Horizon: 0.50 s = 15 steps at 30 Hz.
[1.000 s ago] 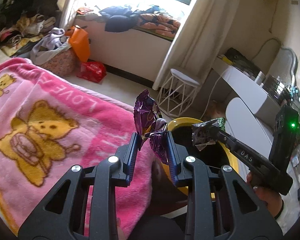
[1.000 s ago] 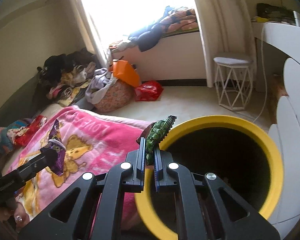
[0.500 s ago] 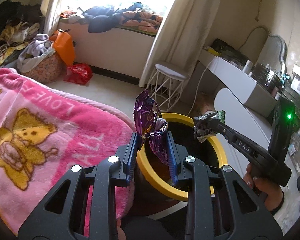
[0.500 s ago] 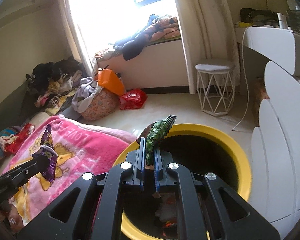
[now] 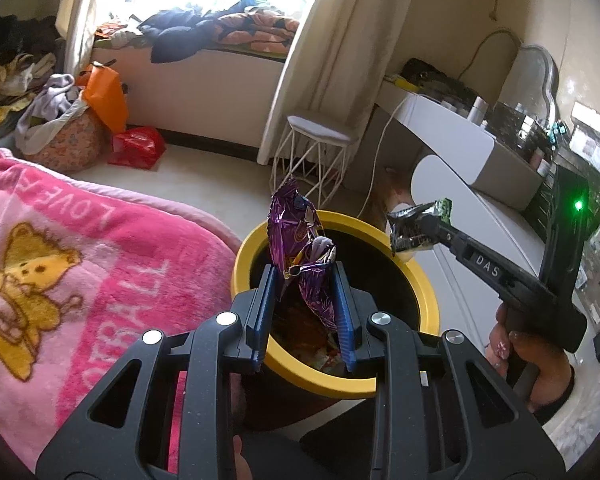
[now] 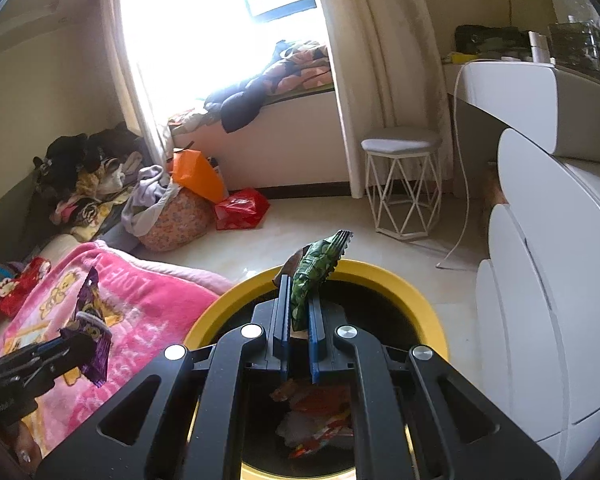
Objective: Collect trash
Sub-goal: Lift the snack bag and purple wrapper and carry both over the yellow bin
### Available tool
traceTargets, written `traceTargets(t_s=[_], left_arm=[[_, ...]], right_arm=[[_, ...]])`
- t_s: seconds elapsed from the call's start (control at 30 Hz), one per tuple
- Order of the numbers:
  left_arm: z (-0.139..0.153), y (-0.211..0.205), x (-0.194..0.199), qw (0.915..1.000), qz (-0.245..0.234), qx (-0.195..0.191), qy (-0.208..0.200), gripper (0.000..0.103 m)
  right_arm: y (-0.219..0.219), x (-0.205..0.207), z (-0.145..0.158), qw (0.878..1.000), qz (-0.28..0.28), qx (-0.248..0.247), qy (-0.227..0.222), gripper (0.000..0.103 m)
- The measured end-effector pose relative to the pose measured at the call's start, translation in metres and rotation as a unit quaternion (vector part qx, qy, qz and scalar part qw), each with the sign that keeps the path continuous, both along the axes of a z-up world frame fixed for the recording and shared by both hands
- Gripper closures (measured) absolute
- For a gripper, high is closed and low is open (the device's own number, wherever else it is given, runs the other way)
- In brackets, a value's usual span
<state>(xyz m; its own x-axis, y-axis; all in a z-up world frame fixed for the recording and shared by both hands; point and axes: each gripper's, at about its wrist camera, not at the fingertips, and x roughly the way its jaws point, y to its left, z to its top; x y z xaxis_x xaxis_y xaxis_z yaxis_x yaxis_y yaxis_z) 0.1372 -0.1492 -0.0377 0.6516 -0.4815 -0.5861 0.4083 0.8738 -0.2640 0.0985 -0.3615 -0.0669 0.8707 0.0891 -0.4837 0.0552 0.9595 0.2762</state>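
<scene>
The left gripper (image 5: 305,280) holds a shiny, crinkled purple snack wrapper (image 5: 300,256) between its two blue pads. The jaws are narrow and squeeze the lower part of the wrapper, and the top of it sticks up past the fingertips. The wrapper hangs over the near left side of a round bin with a yellow rim and a dark inside (image 5: 420,280).

The right gripper (image 6: 299,300) holds a flat green snack wrapper (image 6: 314,268). Its jaws are almost fully closed, and the thin wrapper is pinched between the pads. The top of the green wrapper pokes up and leans to the right, above the far edge of the bin's rim. In the left wrist view this green wrapper is over the right side of the bin.

Red and orange trash (image 6: 320,420) lies at the bottom of the bin.

A fuzzy pink blanket with yellow bears (image 5: 60,280) lies just beside the bin, on its left. A white wire stool with a grey seat (image 6: 400,184) stands on the pale floor, farther back, near the curtain.
</scene>
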Motion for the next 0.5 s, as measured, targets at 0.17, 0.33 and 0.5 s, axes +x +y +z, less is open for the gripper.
traceTargets(t_s=[0.17,0.33,0.5], left_arm=[[-0.005,-0.011,-0.001,0.9999,-0.011,0.007,0.003,0.081],[-0.014,-0.021,0.0,0.9996,-0.02,0.016,0.009,0.081],[-0.023,-0.034,0.004,0.999,-0.035,0.023,0.018,0.081]], right_arm=[[-0.01,0.001,-0.003,1.0,-0.011,-0.001,0.005,0.096],[-0.014,0.004,-0.008,1.0,-0.02,-0.003,0.016,0.095],[-0.019,0.006,-0.015,0.999,-0.026,0.0,0.025,0.095]])
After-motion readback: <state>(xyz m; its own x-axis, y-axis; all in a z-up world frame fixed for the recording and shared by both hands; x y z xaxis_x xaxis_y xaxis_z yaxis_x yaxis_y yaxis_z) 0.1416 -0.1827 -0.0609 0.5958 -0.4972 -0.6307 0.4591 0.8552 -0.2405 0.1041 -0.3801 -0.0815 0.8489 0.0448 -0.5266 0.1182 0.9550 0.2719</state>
